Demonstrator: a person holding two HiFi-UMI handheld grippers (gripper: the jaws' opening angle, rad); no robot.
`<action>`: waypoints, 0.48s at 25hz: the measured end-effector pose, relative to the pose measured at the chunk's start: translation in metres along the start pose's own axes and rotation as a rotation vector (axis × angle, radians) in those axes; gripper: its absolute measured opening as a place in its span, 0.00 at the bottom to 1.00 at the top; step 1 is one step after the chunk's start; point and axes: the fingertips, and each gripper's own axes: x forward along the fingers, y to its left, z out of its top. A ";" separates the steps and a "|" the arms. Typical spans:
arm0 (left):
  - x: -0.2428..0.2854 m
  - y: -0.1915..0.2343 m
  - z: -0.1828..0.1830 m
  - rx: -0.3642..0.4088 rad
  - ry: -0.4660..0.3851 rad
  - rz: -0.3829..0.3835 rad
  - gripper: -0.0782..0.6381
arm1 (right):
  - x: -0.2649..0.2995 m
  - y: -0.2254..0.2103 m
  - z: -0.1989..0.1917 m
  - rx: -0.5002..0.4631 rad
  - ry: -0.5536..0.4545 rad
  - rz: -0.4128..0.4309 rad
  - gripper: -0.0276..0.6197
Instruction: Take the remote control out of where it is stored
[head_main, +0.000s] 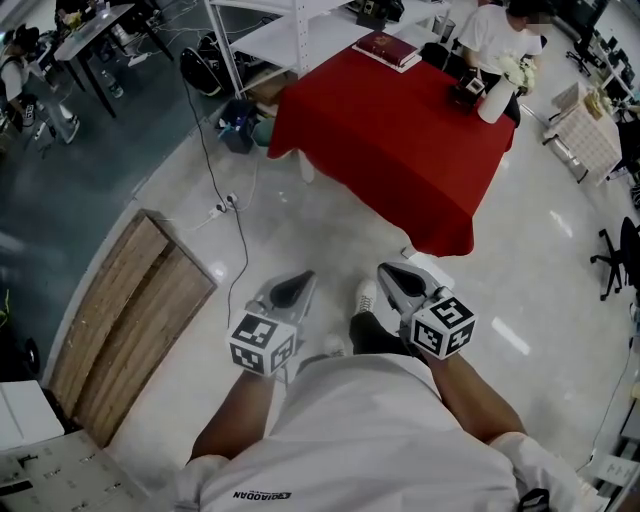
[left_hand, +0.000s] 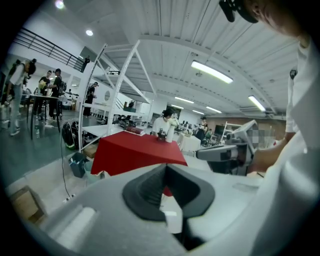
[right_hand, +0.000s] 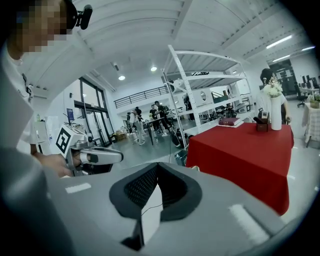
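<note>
Currently you are holding the grey left gripper (head_main: 297, 287) and grey right gripper (head_main: 393, 275) with jaws pressed together and empty, well short of the red-clothed table (head_main: 400, 150). A small dark box (head_main: 468, 90) is sitting far beyond them beside the white vase (head_main: 495, 103), and the remote control cannot be made out.

Near, the left gripper (head_main: 298, 282) and the right gripper (head_main: 390, 272) point toward the far table with a red cloth (head_main: 400, 130), which carries a dark red book (head_main: 388, 48) and a white vase (head_main: 496, 100).
</note>
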 end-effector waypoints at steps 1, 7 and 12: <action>0.002 0.002 0.002 0.003 0.000 0.002 0.11 | 0.003 -0.003 0.001 0.004 -0.003 0.002 0.05; 0.014 0.022 0.015 0.024 0.004 0.021 0.11 | 0.029 -0.015 0.019 0.009 -0.035 0.026 0.05; 0.035 0.044 0.026 0.034 0.024 0.027 0.11 | 0.052 -0.034 0.028 0.029 -0.050 0.033 0.05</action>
